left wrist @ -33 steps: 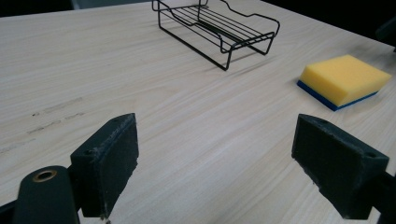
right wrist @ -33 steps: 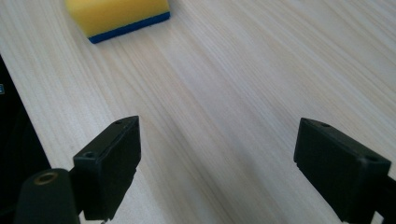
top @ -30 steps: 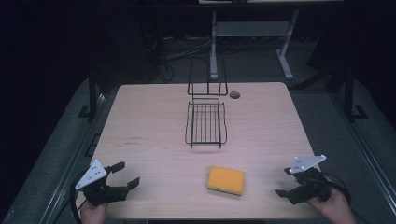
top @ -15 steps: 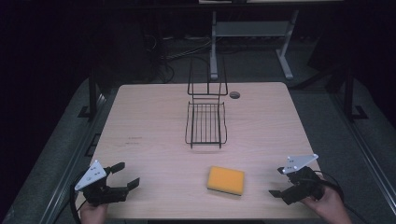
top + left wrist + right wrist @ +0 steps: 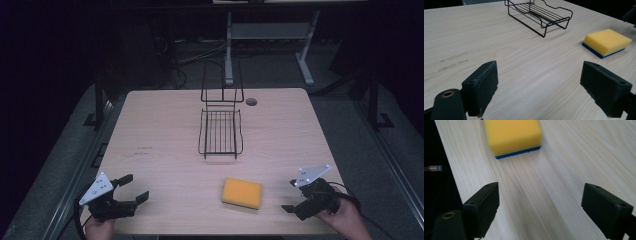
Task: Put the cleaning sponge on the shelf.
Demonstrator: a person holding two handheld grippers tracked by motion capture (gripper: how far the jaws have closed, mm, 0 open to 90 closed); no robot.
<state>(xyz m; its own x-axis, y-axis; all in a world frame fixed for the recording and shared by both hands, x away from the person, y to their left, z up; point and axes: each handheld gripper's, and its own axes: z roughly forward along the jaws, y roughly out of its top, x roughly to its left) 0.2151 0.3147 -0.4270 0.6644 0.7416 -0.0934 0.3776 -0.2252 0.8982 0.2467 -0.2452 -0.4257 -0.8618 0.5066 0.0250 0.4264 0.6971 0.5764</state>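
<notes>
**Both grippers gaping, sponge between**

At near left edge of table (image 5: 165, 130), left gripper (image 5: 131, 188), jaws spread wide, holding nothing. At near right, right gripper (image 5: 291, 196), likewise wide apart and empty, aimed toward yellow sponge (image 5: 242, 193) with blue underside, lying flat just left of it. Farther off, mid-table, black wire rack (image 5: 220, 131), well apart from sponge.

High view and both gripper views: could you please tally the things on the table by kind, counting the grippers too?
Sponge, yellow with a blue underside: 1
Black wire rack: 1
Grippers, left gripper and right gripper, both open: 2
Total: 4
</notes>
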